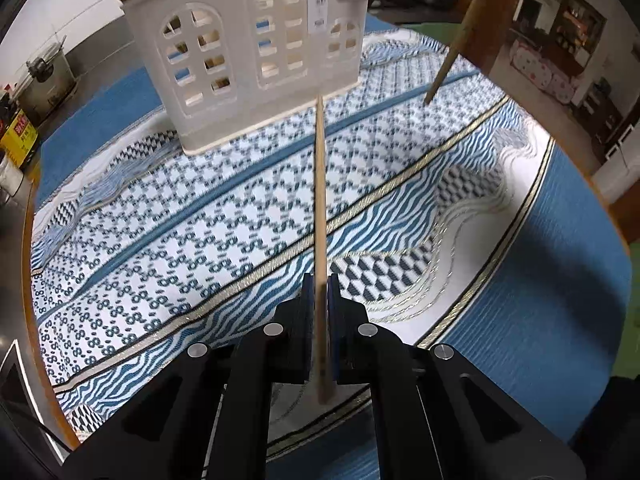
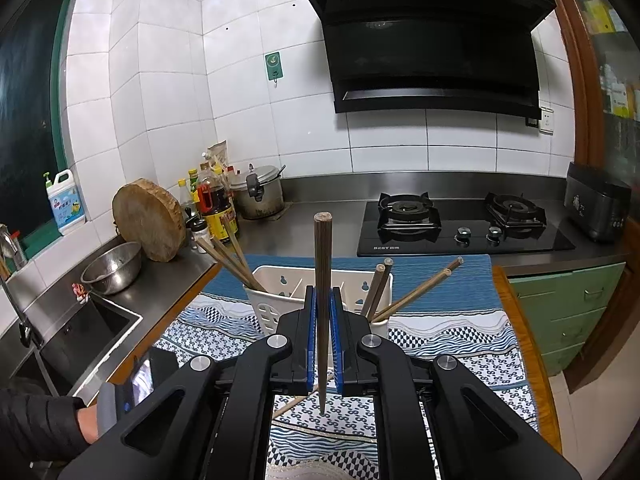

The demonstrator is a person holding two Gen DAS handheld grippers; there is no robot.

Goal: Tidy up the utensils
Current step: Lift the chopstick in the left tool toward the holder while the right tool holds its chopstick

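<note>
My left gripper (image 1: 320, 284) is shut on a pale wooden chopstick (image 1: 320, 200) that points forward toward the white plastic utensil holder (image 1: 248, 60) on the patterned blue cloth. My right gripper (image 2: 323, 300) is shut on a dark wooden chopstick (image 2: 322, 272) held upright, thick end up, in front of the same holder (image 2: 280, 284). Several chopsticks (image 2: 416, 290) lean in the holder's left and right compartments. The dark chopstick also shows at the upper right of the left wrist view (image 1: 456, 36).
The blue patterned cloth (image 1: 200, 220) covers a wooden-edged table (image 2: 520, 340). Behind it are a steel counter with a gas hob (image 2: 460, 224), a sink (image 2: 80, 332), a steel bowl (image 2: 112, 266), a round chopping block (image 2: 148, 224), bottles and a pot (image 2: 260, 194).
</note>
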